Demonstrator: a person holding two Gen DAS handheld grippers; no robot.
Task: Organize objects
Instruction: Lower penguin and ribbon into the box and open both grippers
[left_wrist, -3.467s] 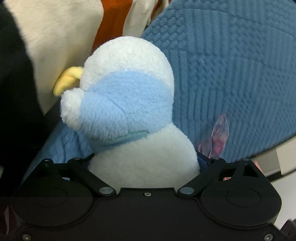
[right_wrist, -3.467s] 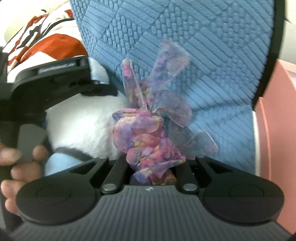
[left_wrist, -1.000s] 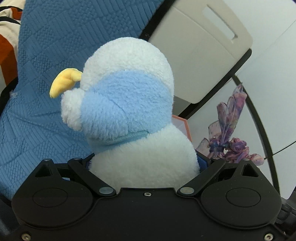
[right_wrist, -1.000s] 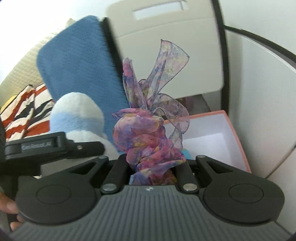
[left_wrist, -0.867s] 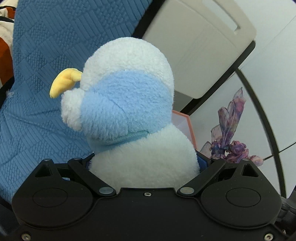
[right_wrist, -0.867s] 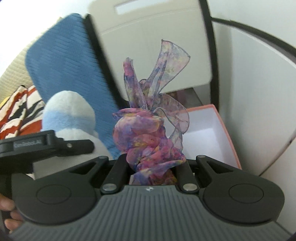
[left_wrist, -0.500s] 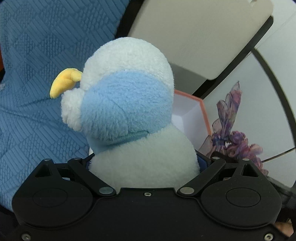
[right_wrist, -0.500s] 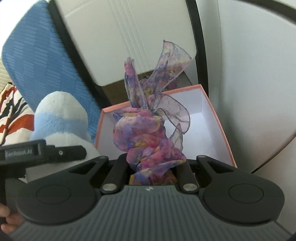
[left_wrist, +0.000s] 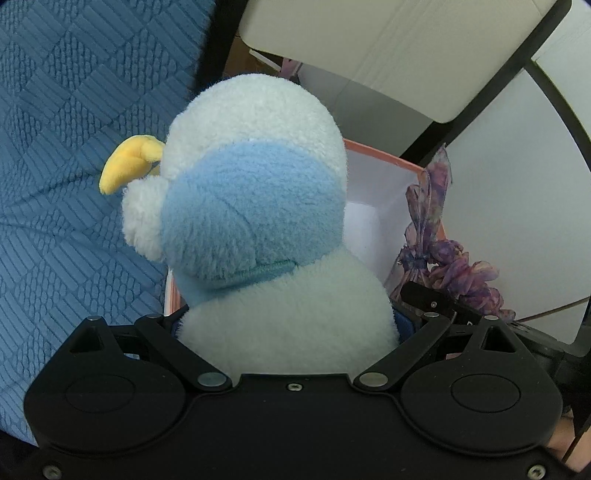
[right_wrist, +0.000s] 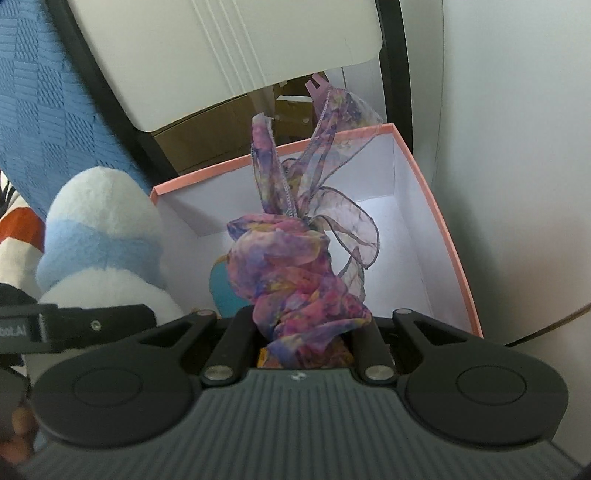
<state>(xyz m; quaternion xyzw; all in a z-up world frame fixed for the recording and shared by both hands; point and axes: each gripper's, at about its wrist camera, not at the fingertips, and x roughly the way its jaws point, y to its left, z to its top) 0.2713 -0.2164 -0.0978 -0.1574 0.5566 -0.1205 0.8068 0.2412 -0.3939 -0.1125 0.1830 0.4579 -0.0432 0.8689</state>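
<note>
Left gripper clamped on the plush, jaws pressed into its white lower body. The plush is white and pale blue, yellow beak pointing left; it fills the centre of the left wrist view, seen from behind. In the right wrist view the plush sits at the left, just beside the box's near-left corner, partly over the rim.

Right gripper clamped on the scarf, a bunched sheer fabric in pink, purple and yellow. Loose ends stand up above the bunch; one loop hangs to the right. From the left wrist view the scarf shows at the right, beside the box's right wall.

Box: open top, pink rim, white inside. Both held things hang over or at its opening. A blue rounded object lies in the box near the front, mostly hidden behind the scarf; what it is cannot be told.

Blue textured cushion to the left. A white panel with a black frame stands behind the box. Striped orange-and-white fabric at far left edge.
</note>
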